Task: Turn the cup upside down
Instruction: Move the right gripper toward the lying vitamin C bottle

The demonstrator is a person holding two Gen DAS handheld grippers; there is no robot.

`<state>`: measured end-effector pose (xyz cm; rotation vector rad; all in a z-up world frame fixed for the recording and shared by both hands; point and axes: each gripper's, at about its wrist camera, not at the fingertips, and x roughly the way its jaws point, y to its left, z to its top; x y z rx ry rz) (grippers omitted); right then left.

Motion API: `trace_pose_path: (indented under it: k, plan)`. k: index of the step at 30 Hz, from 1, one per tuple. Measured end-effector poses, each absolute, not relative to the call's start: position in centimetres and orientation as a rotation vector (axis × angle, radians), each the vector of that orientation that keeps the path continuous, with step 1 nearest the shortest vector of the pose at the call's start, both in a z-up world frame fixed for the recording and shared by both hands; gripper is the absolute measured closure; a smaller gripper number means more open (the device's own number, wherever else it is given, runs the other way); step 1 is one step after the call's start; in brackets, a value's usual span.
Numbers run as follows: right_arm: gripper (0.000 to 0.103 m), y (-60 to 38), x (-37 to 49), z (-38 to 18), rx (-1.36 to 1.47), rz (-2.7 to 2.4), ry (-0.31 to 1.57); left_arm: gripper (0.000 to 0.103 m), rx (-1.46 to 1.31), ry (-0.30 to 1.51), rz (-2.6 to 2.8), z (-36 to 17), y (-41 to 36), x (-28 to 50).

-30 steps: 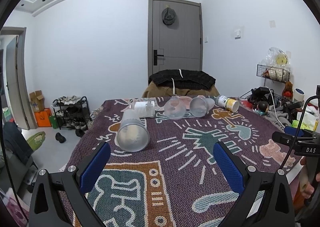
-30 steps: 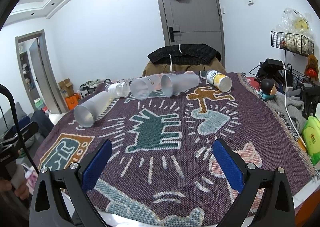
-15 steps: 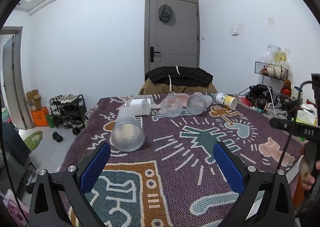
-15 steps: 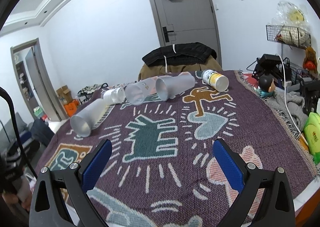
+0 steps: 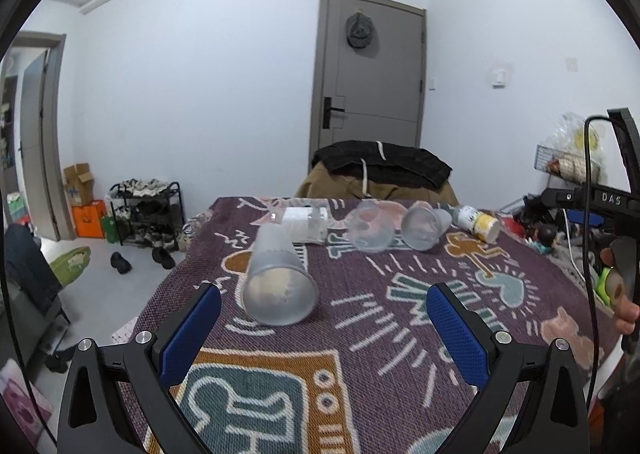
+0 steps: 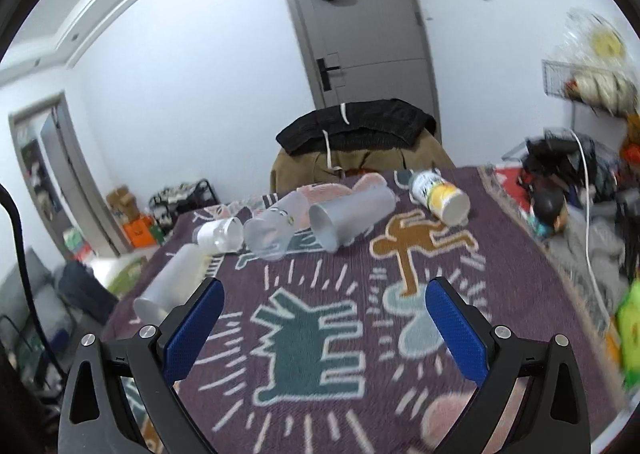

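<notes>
Several cups lie on their sides on a patterned purple cloth (image 5: 360, 334). A frosted cup (image 5: 276, 274) lies nearest my left gripper (image 5: 324, 330), mouth toward it, a little ahead and left of centre. Behind it lie a white cup (image 5: 304, 220), a clear cup (image 5: 370, 230), a grey frosted cup (image 5: 424, 224) and a yellow-white cup (image 5: 478, 218). My left gripper is open and empty. My right gripper (image 6: 324, 330) is open and empty above the cloth (image 6: 360, 334), with the grey cup (image 6: 348, 214), clear cup (image 6: 276, 226), yellow-white cup (image 6: 440, 194) and frosted cup (image 6: 168, 286) ahead.
A chair draped with a dark jacket (image 5: 380, 170) stands behind the table. A shoe rack (image 5: 148, 210) and boxes are on the floor at left. Cluttered items and cables (image 6: 580, 194) sit at the table's right edge. The other gripper's handle (image 5: 608, 206) shows at the right.
My left gripper has come closer to the frosted cup. My right gripper has moved forward and tilted, so the row of cups looks closer; that view is blurred by motion.
</notes>
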<state>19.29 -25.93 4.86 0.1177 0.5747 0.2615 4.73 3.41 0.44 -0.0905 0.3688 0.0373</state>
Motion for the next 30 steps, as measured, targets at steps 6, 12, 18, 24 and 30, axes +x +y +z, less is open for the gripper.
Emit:
trace_pose_path:
  k: [6,12,18,24,30]
  plan:
    - [0.002,-26.2,23.9,5.5,0.058,0.218,0.598,0.000,-0.149,0.368,0.072,0.6,5.6,6.4]
    - [0.002,-28.1,29.5,5.1,0.035,0.143,0.666,0.000,-0.199,0.386,0.091,0.3,7.4,8.0]
    - [0.002,-29.9,34.3,3.6,-0.029,0.095,0.718,0.000,-0.223,0.415,0.117,0.0,8.6,10.0]
    - [0.002,-30.5,38.1,1.6,-0.122,0.117,0.798,0.000,-0.236,0.450,0.145,-0.1,9.1,11.8]
    - [0.002,-30.6,41.6,-2.1,-0.305,0.097,0.865,0.000,-0.219,0.460,0.178,-0.2,9.2,13.1]
